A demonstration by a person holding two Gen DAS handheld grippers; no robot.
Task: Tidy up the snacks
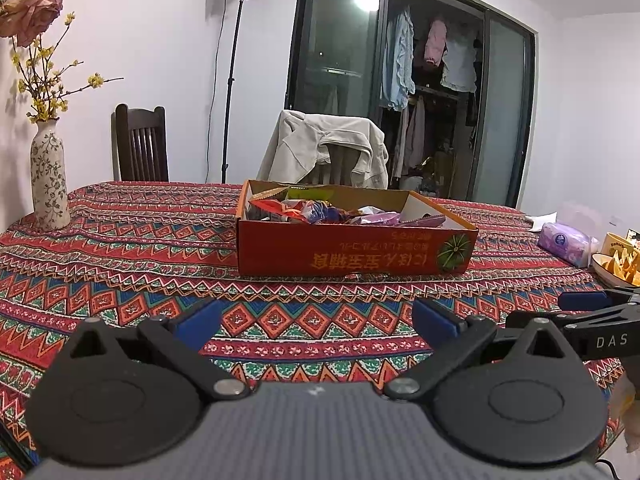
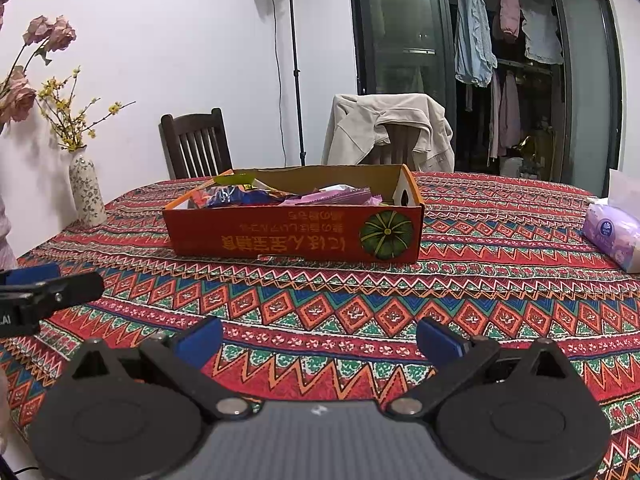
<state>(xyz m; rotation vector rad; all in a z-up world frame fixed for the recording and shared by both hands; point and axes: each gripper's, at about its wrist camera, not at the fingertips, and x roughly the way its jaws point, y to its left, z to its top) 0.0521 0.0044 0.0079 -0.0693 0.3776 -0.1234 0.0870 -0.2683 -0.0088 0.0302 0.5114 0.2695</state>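
- A patterned vase [image 1: 49,184] of yellow sprigs and pink roses stands at the far left of the worktop [image 1: 132,264], which is draped in a red zigzag cloth.
- The left claw [image 1: 316,320] hovers low over the cloth with its blue pads spread wide, holding nothing.
- The orange cardboard box [image 1: 348,252], printed with a green pumpkin, sits mid-worktop, beyond both claws and apart from them.
- Inside the box lie the snacks [image 1: 320,212]: a jumble of packets, with red-orange and blue ones toward the left and pink-purple ones toward the right. Single packets are hard to tell apart.
- The right claw [image 2: 320,340] is likewise spread open and empty, just beside the left one.
- A purple tissue pack [image 2: 612,236] lies near the right edge.
- A bowl [image 1: 616,268] of yellowish pieces sits at the far right, partly cut off.
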